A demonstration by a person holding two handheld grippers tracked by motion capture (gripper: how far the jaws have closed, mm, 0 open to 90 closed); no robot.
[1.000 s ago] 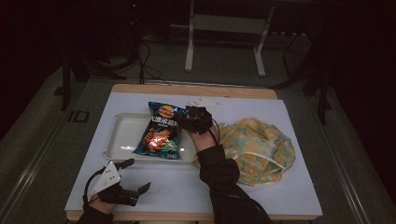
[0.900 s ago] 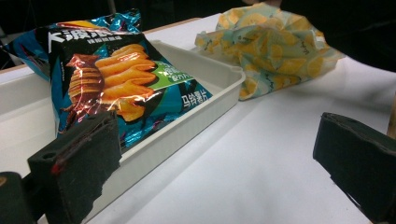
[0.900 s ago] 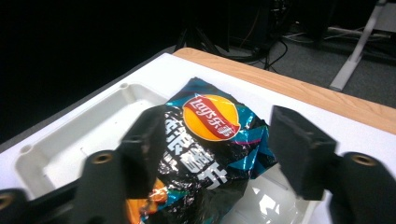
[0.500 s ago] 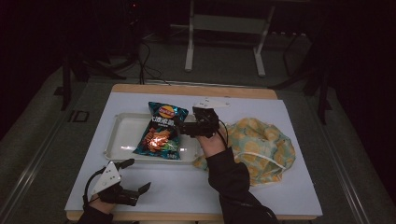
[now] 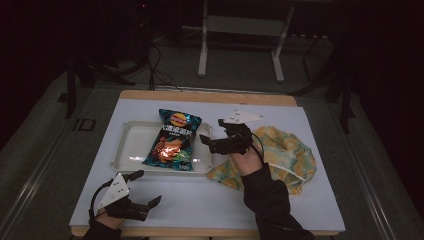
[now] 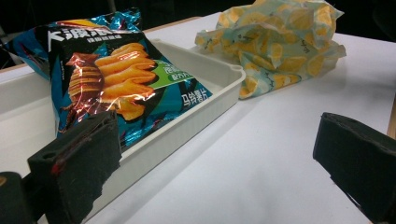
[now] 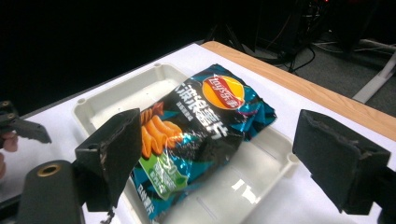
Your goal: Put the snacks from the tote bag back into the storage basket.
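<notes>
Right gripper [image 5: 212, 140] drawn back off chip bag [image 5: 173, 141], fingers just opened wide, empty, bag lying in white tray [image 5: 131, 150], probably flat

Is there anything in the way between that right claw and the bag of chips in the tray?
Nothing visible. The right gripper hovers open beside the chip bag, which lies in the white tray; only the tray's low rim lies between them.

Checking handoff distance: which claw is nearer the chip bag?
Right. The right claw hangs open just off the chip bag, by the tray's right end. The left claw sits open at the table's near edge, well short of the tray.
</notes>
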